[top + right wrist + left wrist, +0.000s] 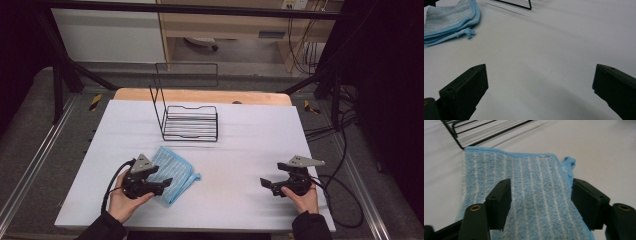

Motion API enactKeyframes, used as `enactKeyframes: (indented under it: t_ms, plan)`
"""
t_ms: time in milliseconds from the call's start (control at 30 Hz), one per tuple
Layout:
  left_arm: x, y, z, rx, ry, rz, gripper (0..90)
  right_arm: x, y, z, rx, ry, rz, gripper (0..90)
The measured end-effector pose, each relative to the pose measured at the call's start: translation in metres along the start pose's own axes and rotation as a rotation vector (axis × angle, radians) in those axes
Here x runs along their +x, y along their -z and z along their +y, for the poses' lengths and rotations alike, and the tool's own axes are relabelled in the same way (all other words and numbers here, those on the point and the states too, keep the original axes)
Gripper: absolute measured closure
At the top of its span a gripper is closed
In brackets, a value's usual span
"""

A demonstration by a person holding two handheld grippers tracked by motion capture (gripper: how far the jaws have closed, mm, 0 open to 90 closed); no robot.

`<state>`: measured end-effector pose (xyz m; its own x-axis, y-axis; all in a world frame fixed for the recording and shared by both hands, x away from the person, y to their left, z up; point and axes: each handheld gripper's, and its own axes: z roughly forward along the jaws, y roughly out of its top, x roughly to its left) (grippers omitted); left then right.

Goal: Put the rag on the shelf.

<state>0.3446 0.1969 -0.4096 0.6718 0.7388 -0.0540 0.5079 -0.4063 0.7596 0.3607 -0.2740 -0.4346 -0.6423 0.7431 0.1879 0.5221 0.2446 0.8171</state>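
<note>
A folded light-blue cloth [176, 170] with white stripes lies flat on the white table cover [250, 135], front left of centre. My left gripper [161, 176] lies low over its near end. In the left gripper view the cloth [536, 192] runs between the jaws of that gripper [541, 202]: one jaw rests over the fabric, the other stands at its bound edge, a wide gap between them. My right gripper [272, 175] is held over bare table at the front right, open [540, 87] with nothing between its jaws. In its view the cloth [449, 17] lies far off.
A black wire rack [192, 122] with a tall back frame stands behind the cloth at the table's middle back; its base [474, 132] lies just beyond the cloth. Black cables [345, 200] trail off the right edge. A person's hands hold both grippers at the front.
</note>
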Motion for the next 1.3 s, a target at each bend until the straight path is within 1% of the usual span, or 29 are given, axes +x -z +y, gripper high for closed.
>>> enactKeyframes:
  t_ms: [100,167,233,300,333,367,433,500,567,733,833,867,900,933,967,1033,1200,1233,1300]
  plan:
    - [-0.01,-0.008,0.002,0.035,-0.006,-0.007,41.5,0.0,0.0,0.0,0.005,0.0,0.001,0.9]
    - [-0.016,-0.014,0.002,0.058,-0.009,-0.03,46.0,0.001,-0.001,0.0,0.009,0.001,0.003,1.0]
    - [-0.021,-0.02,0.002,0.081,-0.005,-0.036,49.9,0.001,-0.002,0.0,0.015,-0.001,0.006,1.0]
    - [-0.024,-0.025,0.003,0.099,-0.004,-0.035,52.6,0.002,-0.002,0.0,0.018,0.001,0.004,1.0]
    - [-0.026,-0.027,0.002,0.106,-0.003,-0.033,52.6,0.002,-0.002,0.0,0.018,0.001,0.004,1.0]
    - [-0.027,-0.03,0.002,0.113,-0.003,-0.03,55.2,0.001,-0.003,0.0,0.018,0.003,0.005,1.0]
    - [-0.029,-0.034,0.001,0.129,-0.005,-0.03,56.8,0.001,-0.003,0.0,0.019,0.004,0.005,1.0]
    - [-0.03,-0.038,0.0,0.142,-0.012,-0.019,56.8,0.001,-0.003,0.0,0.019,0.003,0.005,1.0]
    - [-0.032,-0.04,-0.001,0.145,-0.007,-0.013,57.0,0.001,-0.003,0.0,0.02,0.004,0.004,1.0]
    - [-0.037,-0.044,-0.004,0.154,-0.019,0.019,58.6,0.001,-0.003,0.0,0.021,0.002,0.003,1.1]
    - [-0.039,-0.045,-0.004,0.159,-0.036,0.046,63.4,0.001,-0.003,0.0,0.022,0.004,0.004,1.1]
    - [-0.039,-0.045,-0.004,0.161,-0.036,0.049,65.1,0.001,-0.003,0.0,0.021,0.002,0.003,1.1]
    - [-0.039,-0.045,-0.004,0.163,-0.033,0.05,67.5,0.001,-0.003,0.0,0.022,0.002,0.004,1.1]
    - [-0.037,-0.045,-0.004,0.164,-0.025,0.046,67.5,0.001,-0.003,0.0,0.022,0.002,0.004,1.1]
    - [-0.036,-0.045,-0.003,0.164,-0.019,0.043,71.9,0.001,-0.003,0.0,0.022,0.001,0.004,1.1]
    - [-0.033,-0.044,-0.003,0.168,-0.007,0.037,74.9,0.002,-0.003,0.0,0.023,-0.001,0.004,1.1]
    - [-0.033,-0.044,-0.002,0.173,-0.017,0.04,79.5,0.001,-0.003,0.0,0.024,-0.001,0.005,1.1]
    - [-0.033,-0.043,-0.002,0.172,-0.022,0.037,81.5,0.001,-0.003,0.0,0.022,-0.002,0.005,1.1]
    - [-0.031,-0.042,-0.002,0.168,-0.017,0.023,82.6,0.001,-0.003,0.0,0.023,-0.002,0.007,1.1]
